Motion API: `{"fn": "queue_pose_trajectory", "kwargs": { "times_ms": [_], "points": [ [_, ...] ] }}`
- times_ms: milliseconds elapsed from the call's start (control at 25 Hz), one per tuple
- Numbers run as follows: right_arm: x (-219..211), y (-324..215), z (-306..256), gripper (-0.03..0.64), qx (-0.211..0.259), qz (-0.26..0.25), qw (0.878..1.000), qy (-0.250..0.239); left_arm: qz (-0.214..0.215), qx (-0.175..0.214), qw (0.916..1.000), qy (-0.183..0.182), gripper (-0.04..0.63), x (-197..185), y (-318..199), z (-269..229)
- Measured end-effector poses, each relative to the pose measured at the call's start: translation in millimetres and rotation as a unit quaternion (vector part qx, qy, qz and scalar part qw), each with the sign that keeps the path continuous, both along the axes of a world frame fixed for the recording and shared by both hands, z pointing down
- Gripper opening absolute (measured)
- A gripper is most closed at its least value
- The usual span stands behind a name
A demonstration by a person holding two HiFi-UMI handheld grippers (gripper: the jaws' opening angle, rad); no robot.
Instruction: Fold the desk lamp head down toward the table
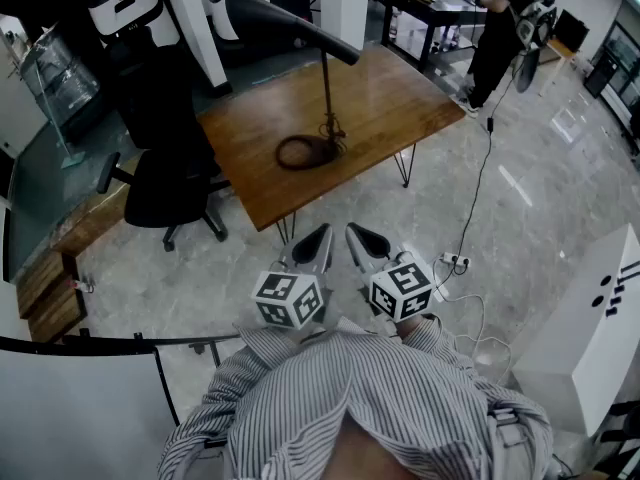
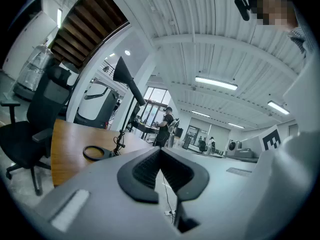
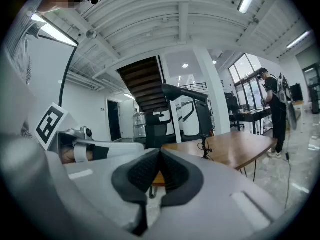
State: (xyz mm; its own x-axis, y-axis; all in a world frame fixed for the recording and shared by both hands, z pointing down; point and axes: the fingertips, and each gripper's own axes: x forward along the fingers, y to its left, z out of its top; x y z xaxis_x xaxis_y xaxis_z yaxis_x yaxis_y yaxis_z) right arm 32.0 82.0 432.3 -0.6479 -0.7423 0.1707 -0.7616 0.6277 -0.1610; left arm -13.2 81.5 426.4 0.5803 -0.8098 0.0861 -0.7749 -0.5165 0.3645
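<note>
A black desk lamp stands on the wooden table (image 1: 380,108): a ring base (image 1: 305,152), a thin upright pole (image 1: 327,93) and a long dark head (image 1: 290,26) held high and level. The left gripper view shows the lamp head (image 2: 129,80) and the ring base (image 2: 93,153) far off. In the right gripper view the lamp head (image 3: 184,92) also rises above the table (image 3: 235,149). My left gripper (image 1: 314,246) and right gripper (image 1: 366,244) are side by side near my chest, short of the table's near edge, both shut and empty.
A black office chair (image 1: 165,183) stands left of the table. A cable runs over the marble floor to a power strip (image 1: 455,261) on the right. A white cabinet (image 1: 590,318) stands at right. A person (image 1: 505,28) stands at a far desk.
</note>
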Motion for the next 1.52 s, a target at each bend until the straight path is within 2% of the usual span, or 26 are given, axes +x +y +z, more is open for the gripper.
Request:
{"fn": "queue_pose_trajectory", "kwargs": {
  "times_ms": [200, 640, 880, 1040, 1280, 1520],
  "points": [
    [-3.1, -1.4, 3.5, 0.000, -0.003, -0.010, 1.000, -0.005, -0.002, -0.007, 0.9999, 0.015, 0.000, -2.4, -1.8, 5.0],
    [3.4, -11.0, 2.3, 0.000, -0.001, -0.011, 1.000, -0.009, -0.008, -0.009, 0.9999, 0.006, 0.000, 4.1, -12.7, 7.3],
    [12.8, -22.7, -6.3, 0.000, 0.010, -0.030, 0.998, -0.052, -0.008, -0.015, 0.9997, 0.020, 0.002, 17.1, -26.7, 11.1],
    [28.5, -35.2, -6.5, 0.000, 0.013, -0.042, 0.998, -0.053, -0.022, -0.016, 0.9990, 0.034, 0.002, 26.9, -40.4, 11.6],
    [41.9, -64.7, 6.1, 0.002, 0.021, -0.050, 0.998, -0.041, -0.054, -0.021, 0.9982, 0.019, 0.002, 25.8, -62.4, 24.8],
    [48.7, -111.6, 9.3, 0.002, 0.029, -0.043, 0.998, -0.033, -0.063, -0.036, 0.9973, 0.007, 0.002, 19.8, -108.8, 40.2]
  ]
}}
